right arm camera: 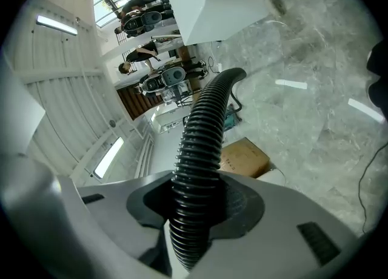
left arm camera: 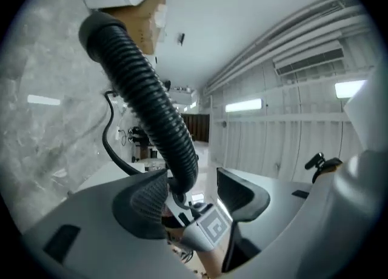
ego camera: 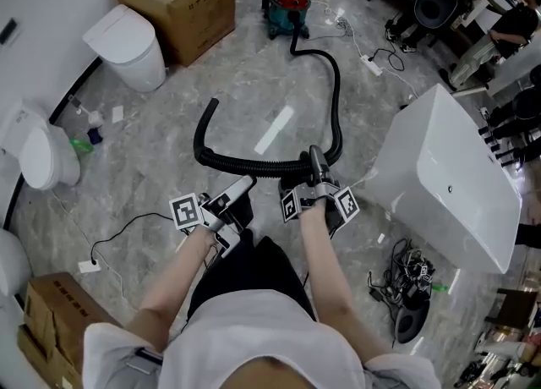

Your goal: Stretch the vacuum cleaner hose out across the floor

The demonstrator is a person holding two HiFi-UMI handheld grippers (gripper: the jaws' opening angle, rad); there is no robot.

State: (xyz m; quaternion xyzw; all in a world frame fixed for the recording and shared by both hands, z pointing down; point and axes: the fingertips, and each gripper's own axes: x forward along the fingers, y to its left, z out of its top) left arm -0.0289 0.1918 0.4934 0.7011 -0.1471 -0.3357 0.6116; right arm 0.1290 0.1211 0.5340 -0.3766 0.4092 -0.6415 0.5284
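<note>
My right tongs (ego camera: 316, 166) clamp the vacuum cleaner hose (ego camera: 336, 100), but my left tongs (ego camera: 245, 183) gape loosely around it, so pulling could drop it.

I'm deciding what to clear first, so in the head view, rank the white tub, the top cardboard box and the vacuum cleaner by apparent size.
1. white tub
2. cardboard box
3. vacuum cleaner
The tub is nearer the camera, which flatters it; the other two stand similarly far off.
</note>
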